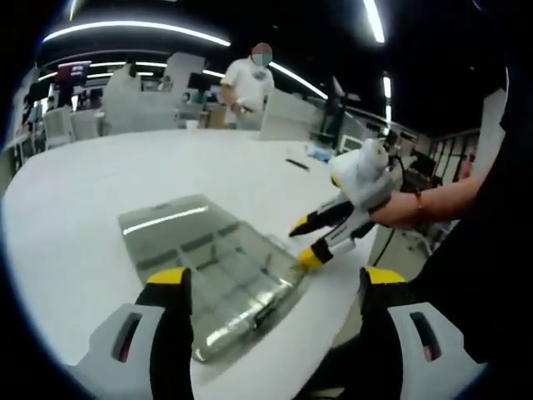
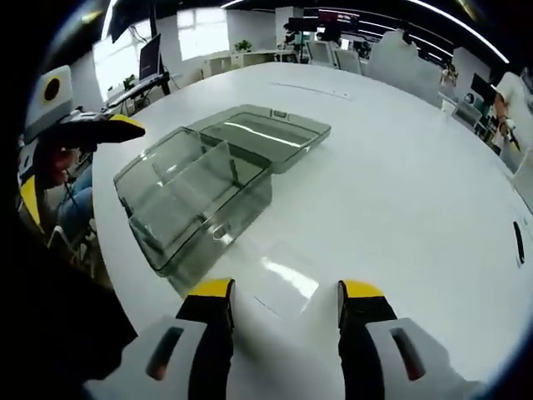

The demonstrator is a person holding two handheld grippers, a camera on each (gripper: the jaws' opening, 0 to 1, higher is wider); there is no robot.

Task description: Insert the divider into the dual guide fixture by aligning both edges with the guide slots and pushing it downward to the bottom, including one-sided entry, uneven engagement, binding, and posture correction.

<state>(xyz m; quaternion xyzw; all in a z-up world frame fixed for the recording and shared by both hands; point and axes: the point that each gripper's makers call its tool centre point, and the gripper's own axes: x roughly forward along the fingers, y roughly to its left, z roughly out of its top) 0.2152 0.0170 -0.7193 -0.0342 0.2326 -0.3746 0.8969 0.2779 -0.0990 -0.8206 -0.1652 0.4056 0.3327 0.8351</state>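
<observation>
divider flat on white table | clear box beside | office, ceiling strip lights | both tools released

The fixture and divider are clear, glossy plastic. The surface is smooth, white, slightly sheened.

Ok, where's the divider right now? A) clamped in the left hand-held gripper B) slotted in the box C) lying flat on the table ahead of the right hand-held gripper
C: the clear divider lies flat on the table beside the box, just past the open right hand-held gripper.
</observation>
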